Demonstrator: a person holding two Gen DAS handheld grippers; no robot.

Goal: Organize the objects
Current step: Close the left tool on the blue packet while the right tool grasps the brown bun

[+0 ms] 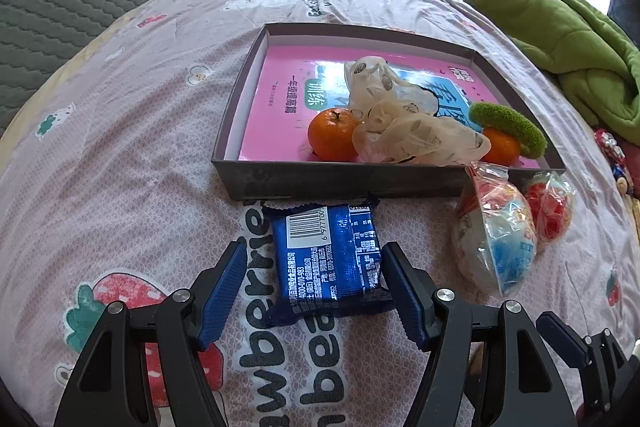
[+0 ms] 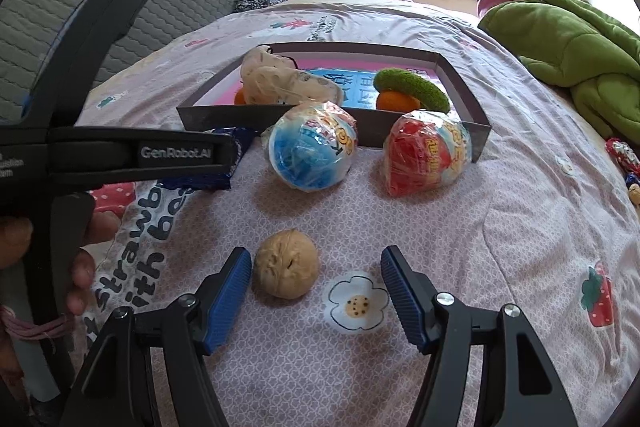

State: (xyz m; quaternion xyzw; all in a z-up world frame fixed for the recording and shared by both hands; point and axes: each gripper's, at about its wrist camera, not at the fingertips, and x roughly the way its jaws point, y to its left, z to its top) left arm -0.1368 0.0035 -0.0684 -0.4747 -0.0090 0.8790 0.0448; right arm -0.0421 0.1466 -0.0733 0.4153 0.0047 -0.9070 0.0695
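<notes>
On the printed bedsheet [image 1: 120, 115], the left gripper [image 1: 314, 261] stands released with its jaws wide on either side of the blue snack packet [image 1: 326, 259], which lies flat just near of the grey box [image 1: 340, 181]; the pads flank the packet without pressing it. The right gripper [image 2: 316, 265] is likewise released, with the walnut [image 2: 287, 263] lying between its jaws, close to the left pad. Farther off, a blue-filled wrapped ball [image 2: 310, 147] and a red-filled one [image 2: 426, 153] rest against the box's near wall. The box already holds a tangerine [image 1: 332, 135], a crumpled plastic bag [image 1: 400, 119] and a green ring [image 1: 508, 125] over a second tangerine. The step in hand appears to be grasping the packet for the box. To do it well, the left gripper should settle low so both pads meet the packet's side edges squarely, close gently, since the wrapper looks slippery and crushable, then lift clear of the near wall before moving over a bare pink patch at the left.
</notes>
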